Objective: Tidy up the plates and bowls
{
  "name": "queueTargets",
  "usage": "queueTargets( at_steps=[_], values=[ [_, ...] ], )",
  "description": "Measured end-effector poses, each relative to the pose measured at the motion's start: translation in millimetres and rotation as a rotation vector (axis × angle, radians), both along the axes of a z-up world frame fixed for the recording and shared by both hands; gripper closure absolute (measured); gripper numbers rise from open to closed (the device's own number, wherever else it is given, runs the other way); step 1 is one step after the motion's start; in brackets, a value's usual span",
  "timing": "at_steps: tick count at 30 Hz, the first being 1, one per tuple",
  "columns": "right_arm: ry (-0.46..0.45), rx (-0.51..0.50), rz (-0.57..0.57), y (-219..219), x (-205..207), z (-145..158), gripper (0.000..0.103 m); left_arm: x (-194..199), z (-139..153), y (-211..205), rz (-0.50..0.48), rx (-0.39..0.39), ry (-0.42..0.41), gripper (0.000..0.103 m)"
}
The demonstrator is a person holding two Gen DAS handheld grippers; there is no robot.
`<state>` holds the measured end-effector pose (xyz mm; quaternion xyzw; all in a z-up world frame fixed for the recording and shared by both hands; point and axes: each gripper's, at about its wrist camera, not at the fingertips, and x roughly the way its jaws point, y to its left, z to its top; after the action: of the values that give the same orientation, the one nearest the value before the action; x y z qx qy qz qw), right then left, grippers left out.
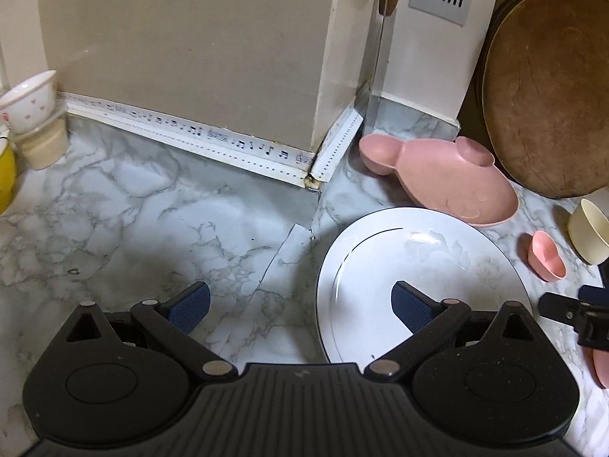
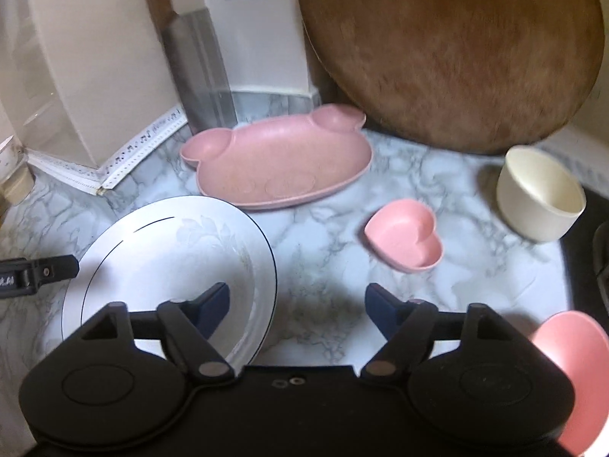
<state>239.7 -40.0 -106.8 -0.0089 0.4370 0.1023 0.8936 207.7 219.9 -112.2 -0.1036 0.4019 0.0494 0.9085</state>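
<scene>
A white plate (image 1: 418, 266) with a thin dark ring lies flat on the marble counter (image 1: 133, 209). My left gripper (image 1: 300, 304) is open, and the plate's left rim lies between its fingers. My right gripper (image 2: 298, 304) is open over the white plate's (image 2: 171, 259) right rim, its left finger above the plate and its right finger above the counter. Neither gripper's pads press on the plate. Behind it sits a pink animal-shaped plate (image 2: 281, 163). A pink heart bowl (image 2: 403, 236) and a cream bowl (image 2: 540, 194) stand to the right.
A round brown board (image 2: 449, 49) leans on the back wall. A second pink heart bowl (image 2: 571, 342) lies at the lower right, beside a black surface (image 2: 586, 247). At far left a white heart-print bowl (image 1: 30, 99) rests on a cream cup (image 1: 42, 144).
</scene>
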Motion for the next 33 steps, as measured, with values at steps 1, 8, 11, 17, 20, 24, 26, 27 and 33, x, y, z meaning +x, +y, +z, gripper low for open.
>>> queueTargets(
  at_steps=[1,8,11,17,20,24,26,27,33],
  values=[
    [0.014,0.005,-0.006,-0.4,3.2,-2.2,0.031,1.9,-0.9,0.7,-0.007,-0.009,0.002,0.001],
    [0.112,0.048,-0.024,0.7,14.5,-15.2,0.053,15.9,-9.7,12.5,-0.017,-0.102,0.05,0.022],
    [0.144,0.082,-0.025,1.1,17.2,-17.5,0.065,20.0,-13.8,15.2,-0.03,-0.12,0.079,0.037],
    [0.186,0.15,-0.054,-3.3,21.6,-20.8,0.08,23.9,-19.8,14.3,-0.05,-0.144,0.105,0.056],
    [0.194,0.173,-0.055,-3.3,22.4,-21.0,0.086,25.5,-21.8,13.4,-0.05,-0.16,0.12,0.064],
    [0.196,0.179,-0.046,-1.5,22.3,-21.2,0.091,27.1,-23.0,14.2,-0.045,-0.156,0.13,0.069],
    [0.193,0.182,-0.036,-0.4,22.4,-21.3,0.094,27.9,-23.9,15.2,-0.042,-0.159,0.137,0.072],
    [0.191,0.18,-0.033,0.5,22.5,-21.5,0.094,28.1,-24.3,15.9,-0.039,-0.159,0.139,0.076],
    [0.179,0.169,-0.031,1.5,21.4,-21.9,0.094,28.6,-24.7,17.7,-0.038,-0.193,0.139,0.091]
  ],
)
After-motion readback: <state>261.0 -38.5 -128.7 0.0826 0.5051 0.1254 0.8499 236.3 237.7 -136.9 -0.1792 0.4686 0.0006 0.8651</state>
